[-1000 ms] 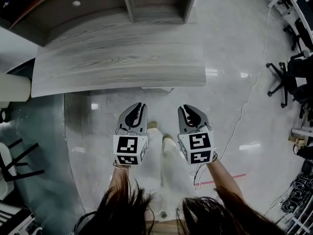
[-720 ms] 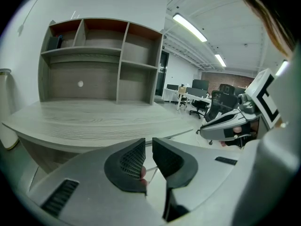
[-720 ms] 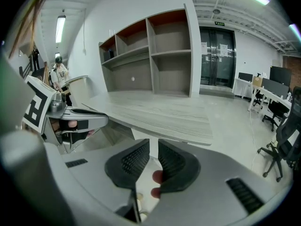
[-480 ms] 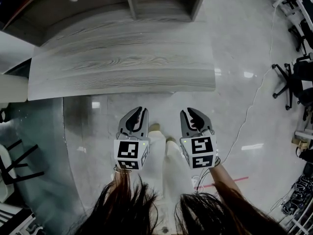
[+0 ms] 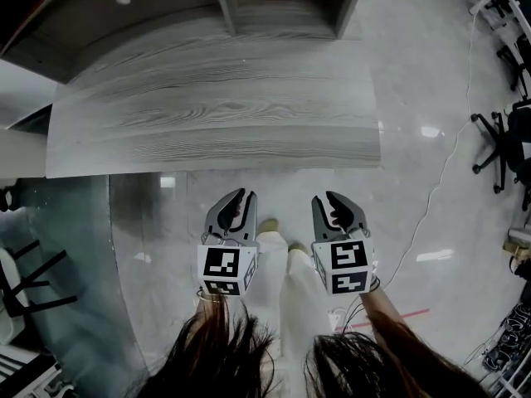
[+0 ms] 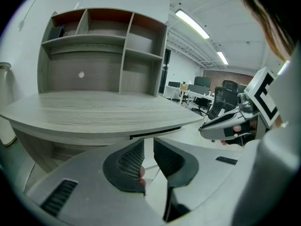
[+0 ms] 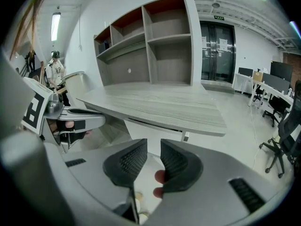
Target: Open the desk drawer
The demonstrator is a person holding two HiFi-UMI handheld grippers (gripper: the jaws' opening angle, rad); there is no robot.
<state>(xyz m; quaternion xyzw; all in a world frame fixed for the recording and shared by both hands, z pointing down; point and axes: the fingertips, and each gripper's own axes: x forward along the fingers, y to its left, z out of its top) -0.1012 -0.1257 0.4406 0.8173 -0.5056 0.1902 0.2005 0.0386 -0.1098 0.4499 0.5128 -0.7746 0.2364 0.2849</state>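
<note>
The grey wood-grain desk top (image 5: 216, 114) fills the upper middle of the head view. The drawer is hidden under it there. It shows as a thin front with a dark slit (image 6: 155, 132) below the desk's edge in the left gripper view, and as a pale panel (image 7: 153, 125) in the right gripper view. My left gripper (image 5: 241, 197) and right gripper (image 5: 333, 199) hang side by side over the floor, short of the desk's front edge and touching nothing. The jaws of both are opening, with a narrow gap and nothing between them (image 6: 148, 142) (image 7: 154, 145).
A shelf unit (image 5: 224, 7) stands on the back of the desk. Office chairs (image 5: 498, 148) and a floor cable (image 5: 431, 197) lie to the right. A dark chair frame (image 5: 33, 280) is at the left. My legs and shoes (image 5: 278, 243) are below the grippers.
Both grippers have sunk lower in the head view and their jaws have parted slightly. The desk's front edge now sits closer to them in the picture.
</note>
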